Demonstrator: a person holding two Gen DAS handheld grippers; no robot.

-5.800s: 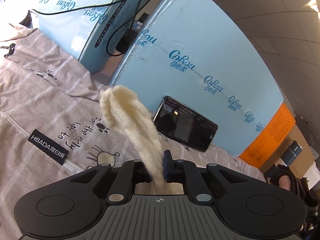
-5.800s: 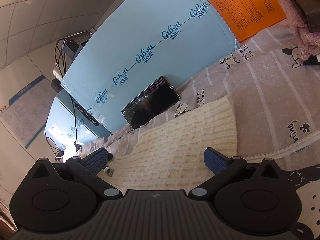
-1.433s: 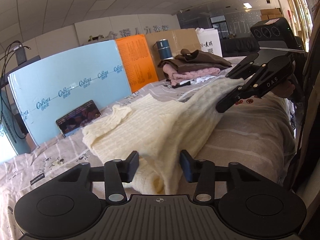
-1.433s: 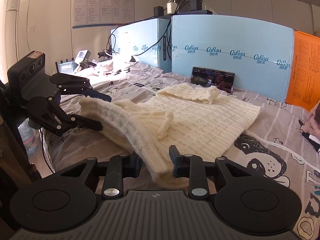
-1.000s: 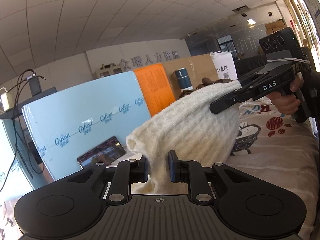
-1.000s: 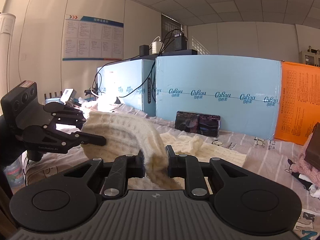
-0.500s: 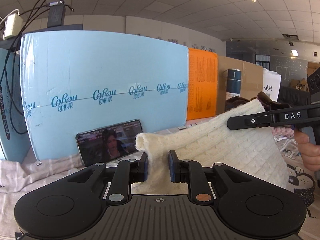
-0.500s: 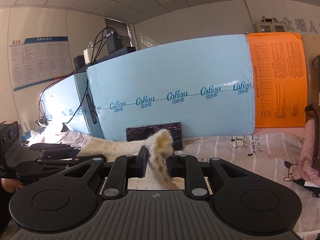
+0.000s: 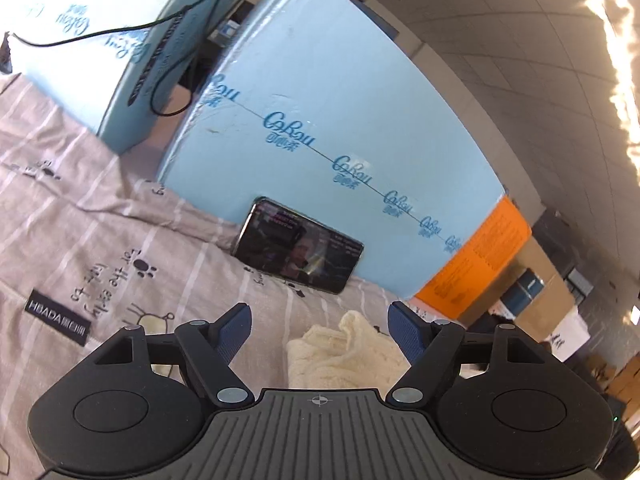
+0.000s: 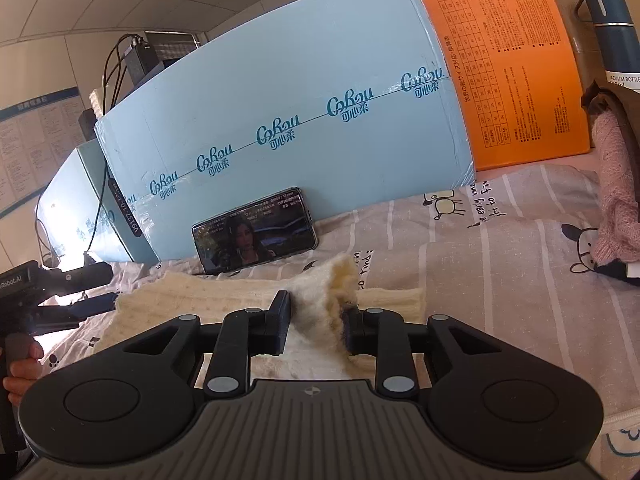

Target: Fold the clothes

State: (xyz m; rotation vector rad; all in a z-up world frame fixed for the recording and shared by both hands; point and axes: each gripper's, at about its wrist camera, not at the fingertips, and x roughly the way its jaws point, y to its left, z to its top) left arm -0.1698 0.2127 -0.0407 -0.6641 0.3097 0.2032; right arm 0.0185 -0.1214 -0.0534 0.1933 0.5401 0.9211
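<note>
A cream knitted sweater [image 10: 224,300] lies folded on the grey printed bedsheet [image 10: 500,248]. My right gripper [image 10: 314,320] is shut on a bunched edge of the sweater, low over the bed. My left gripper [image 9: 320,332] is open and empty; a corner of the sweater [image 9: 340,348] lies on the sheet between and below its blue pads [image 9: 234,330]. In the right wrist view the left gripper [image 10: 60,292] shows at the far left, held by a hand.
A phone [image 10: 254,232] [image 9: 298,250] leans against a light blue foam board [image 10: 280,120]. An orange sheet [image 10: 508,60], a blue vacuum bottle [image 10: 616,36] and a pile of pink and brown clothes [image 10: 618,188] stand at the right. Cables hang behind the boards.
Both grippers carried the sweater's edge forward and down onto the bed. My left gripper has opened and let go of the sweater. My right gripper still grips it.
</note>
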